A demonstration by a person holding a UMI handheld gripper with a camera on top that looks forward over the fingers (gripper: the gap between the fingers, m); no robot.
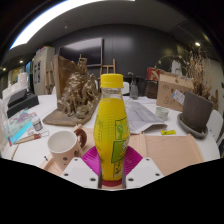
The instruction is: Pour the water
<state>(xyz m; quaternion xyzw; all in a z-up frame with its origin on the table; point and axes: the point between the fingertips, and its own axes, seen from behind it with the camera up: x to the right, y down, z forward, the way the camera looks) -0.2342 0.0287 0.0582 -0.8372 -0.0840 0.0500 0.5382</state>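
Observation:
A yellow drink bottle (111,125) with an orange cap stands upright between my fingers, filling the middle of the gripper view. My gripper (111,165) is shut on the bottle; both magenta pads (93,158) press its lower sides. A beige mug (64,146) with a handle stands on the white table (40,165) to the left of the bottle, close beside my left finger. The bottle's base is hidden between the pads.
A wooden model (78,98) stands behind the mug. Small packets and a bottle (24,126) lie at the far left. Papers (145,113), a small yellow object (168,131) and a dark pot with dry stems (196,108) are to the right.

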